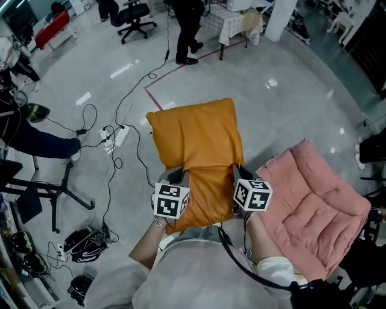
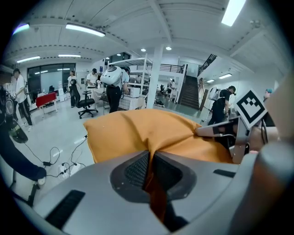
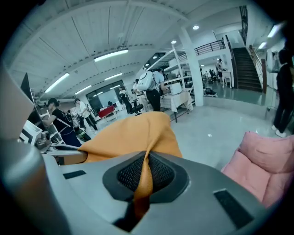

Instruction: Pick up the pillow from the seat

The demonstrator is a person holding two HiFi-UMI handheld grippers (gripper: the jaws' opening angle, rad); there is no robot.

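An orange pillow (image 1: 196, 142) hangs in the air in front of me, clear of the pink seat (image 1: 313, 208) at the right. My left gripper (image 1: 178, 176) is shut on the pillow's left near edge; orange fabric (image 2: 151, 176) is pinched between its jaws. My right gripper (image 1: 238, 174) is shut on the right near edge, with a fold of the pillow (image 3: 143, 181) squeezed between its pads. The pillow (image 2: 147, 133) spreads away from both grippers, and the right gripper's marker cube (image 2: 250, 106) shows at the right of the left gripper view.
The pink cushioned seat (image 3: 264, 167) stands to my right. Cables and a power strip (image 1: 114, 137) lie on the grey floor at the left, with a stand's legs (image 1: 57, 190) and gear beyond. People (image 1: 188, 27) and an office chair (image 1: 134, 18) are farther off.
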